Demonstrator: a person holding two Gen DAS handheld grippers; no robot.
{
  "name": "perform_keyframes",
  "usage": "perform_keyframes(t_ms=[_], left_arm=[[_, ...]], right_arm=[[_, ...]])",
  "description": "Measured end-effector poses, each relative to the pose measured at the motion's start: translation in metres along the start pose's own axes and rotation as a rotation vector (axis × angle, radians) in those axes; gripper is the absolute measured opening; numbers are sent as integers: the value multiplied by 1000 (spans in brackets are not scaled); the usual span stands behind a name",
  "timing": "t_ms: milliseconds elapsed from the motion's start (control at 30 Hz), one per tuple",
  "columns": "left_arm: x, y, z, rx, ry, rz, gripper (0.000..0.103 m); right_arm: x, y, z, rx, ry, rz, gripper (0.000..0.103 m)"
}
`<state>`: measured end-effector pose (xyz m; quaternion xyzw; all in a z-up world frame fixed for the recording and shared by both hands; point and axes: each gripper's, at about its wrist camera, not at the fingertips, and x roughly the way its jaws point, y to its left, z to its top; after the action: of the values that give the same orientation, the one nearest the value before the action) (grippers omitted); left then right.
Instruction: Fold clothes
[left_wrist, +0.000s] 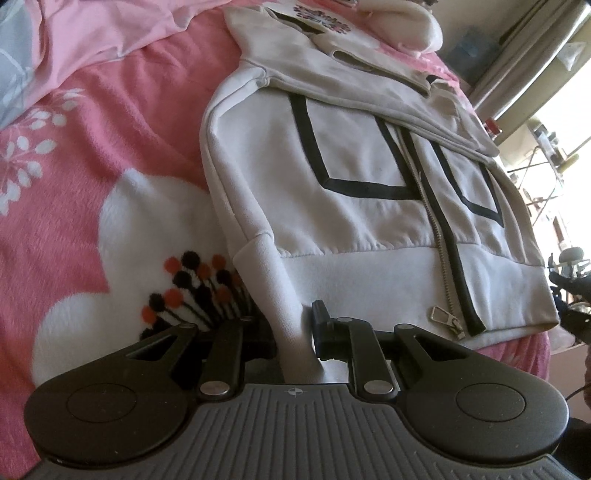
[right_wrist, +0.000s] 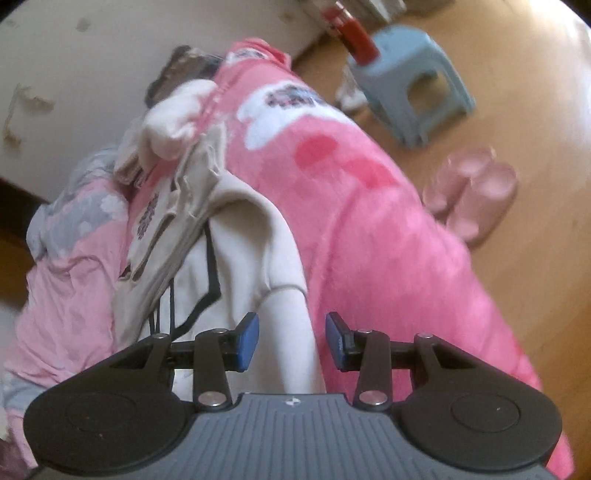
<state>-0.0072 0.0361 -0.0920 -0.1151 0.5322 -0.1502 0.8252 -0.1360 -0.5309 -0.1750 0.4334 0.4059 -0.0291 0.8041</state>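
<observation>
- White zip-up jacket (left_wrist: 354, 192) with black trim lies flat on a pink fleece blanket (left_wrist: 110, 147) that has a big white flower pattern, front side up, zipper (left_wrist: 436, 236) partly visible running down toward the hem.
- Left gripper (left_wrist: 295, 332) is clamped on the jacket's sleeve cuff (left_wrist: 284, 295), which runs straight up between the jaws from the jacket's near corner. The fabric is pinched tight.
- From the right wrist view, the right gripper (right_wrist: 291, 341) has its blue pads (right_wrist: 249, 341) spread apart, with the other sleeve (right_wrist: 291, 325) lying in the gap. The pads don't look like they're pressing it, so not gripping.
- That view is blurry, but you can see the jacket near the blanket's edge, with the blanket draping down toward a wooden floor (right_wrist: 498, 92).
- On the floor: a light blue plastic stool (right_wrist: 413, 85) and a pair of pink slippers (right_wrist: 472, 192), well apart from the jacket.
- A paler pink sheet (left_wrist: 122, 33) is bunched up beyond the blanket.
</observation>
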Motion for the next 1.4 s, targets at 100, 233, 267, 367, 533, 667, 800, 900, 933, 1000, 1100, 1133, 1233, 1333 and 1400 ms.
perform_keyframes(t_ms=[100,233,267,367,533,667,800,900,933,1000,1100,1133,1233,1333,1400], left_arm=[[1,0,0,-3,1,0,17],[1,1,-1,-3,2,-1,17],[1,1,-1,-4,2,-2,17],[1,4,-2,-21,4,-11,17],[0,8,-3,-56,8,-28,17],[-1,8,-4,-60,9,-32,17],[0,10,-4,-71,17,-44,17],[0,11,-4,-80,26,-53,17],[0,11,-4,-80,28,-54,17],[1,11,-5,-82,32,-57,17],[1,12,-7,-89,38,-65,17],[1,12,-8,-92,41,-67,17],[2,12,-8,-94,48,-74,19],[2,14,-9,-108,46,-81,21],[2,15,-10,-119,44,-85,21]], right_arm=[[-1,-11,-8,57,23,30,42],[-6,-23,-18,132,57,95,42],[-8,-25,-21,146,63,115,42],[-12,-24,-28,153,57,163,38],[-14,-20,-37,161,49,208,35],[-2,-16,-46,160,82,191,34],[10,-11,-52,176,85,188,34],[13,-9,-53,180,80,202,34],[12,-8,-54,178,80,209,34],[11,-6,-56,172,85,231,30],[14,-4,-58,158,94,220,30],[15,-5,-59,163,97,214,30],[20,-5,-61,181,101,232,30],[21,-1,-61,172,91,247,30],[22,0,-61,168,85,241,30]])
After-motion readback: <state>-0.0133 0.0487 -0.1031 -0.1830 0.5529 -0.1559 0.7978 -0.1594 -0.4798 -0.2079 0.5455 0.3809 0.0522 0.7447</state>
